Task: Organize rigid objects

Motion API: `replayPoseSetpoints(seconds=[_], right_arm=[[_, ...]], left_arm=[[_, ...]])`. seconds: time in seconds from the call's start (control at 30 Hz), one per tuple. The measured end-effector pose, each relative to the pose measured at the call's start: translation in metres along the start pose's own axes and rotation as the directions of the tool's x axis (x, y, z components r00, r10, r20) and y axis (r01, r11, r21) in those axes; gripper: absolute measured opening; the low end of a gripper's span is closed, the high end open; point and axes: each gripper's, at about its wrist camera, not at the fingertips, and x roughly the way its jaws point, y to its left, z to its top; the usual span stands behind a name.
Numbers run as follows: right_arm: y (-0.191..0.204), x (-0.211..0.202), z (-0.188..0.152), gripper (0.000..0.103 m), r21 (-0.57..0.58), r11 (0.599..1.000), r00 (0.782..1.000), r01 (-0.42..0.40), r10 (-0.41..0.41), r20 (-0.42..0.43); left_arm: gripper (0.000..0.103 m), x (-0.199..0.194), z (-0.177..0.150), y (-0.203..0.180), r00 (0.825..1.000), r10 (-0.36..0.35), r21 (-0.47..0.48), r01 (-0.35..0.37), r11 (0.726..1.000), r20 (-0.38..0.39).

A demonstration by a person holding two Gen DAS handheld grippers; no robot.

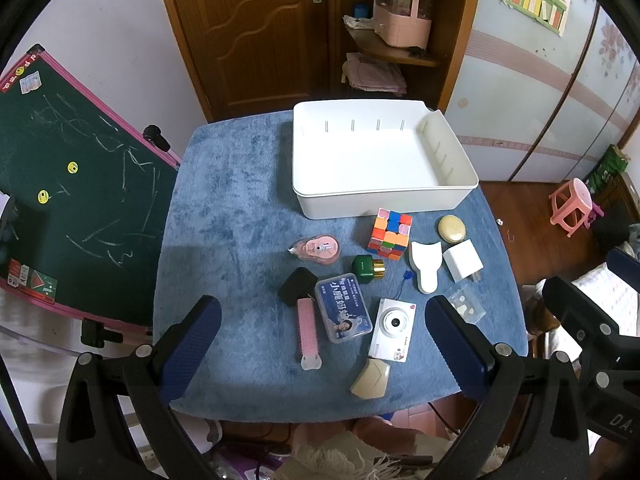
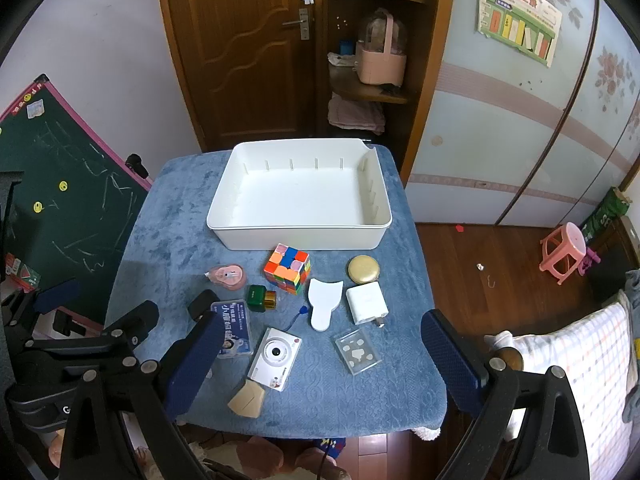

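A blue plush cloth (image 1: 240,200) covers the small table; the empty white plastic bin (image 1: 380,196) sits at its far side. Just before it lie a multicoloured puzzle cube (image 1: 390,236), a white compact camera (image 1: 393,330) and other small items. The left gripper (image 1: 322,346) and the right gripper (image 2: 320,360) both hover wide apart, holding nothing.

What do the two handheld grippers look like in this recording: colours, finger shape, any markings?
Both match: the left gripper and right gripper have black plastic frames with triangular cut-outs and silver round bolts. The fingers are broad, flat, dark blue pads with a fine dotted texture. White lettering shows on the bodies, only partly readable. No sleeves are visible.
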Motion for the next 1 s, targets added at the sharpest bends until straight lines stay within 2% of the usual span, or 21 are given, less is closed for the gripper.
replayPoseSetpoints(seconds=[1.0], right_arm=[[0.0037, -0.0036, -0.0047, 0.099, 0.002, 1.000, 1.000, -0.001, 0.001, 0.005]], left_arm=[[0.102, -0.0002, 0.0004, -0.0001, 1.000, 0.000, 0.002, 0.000, 1.000, 0.000]])
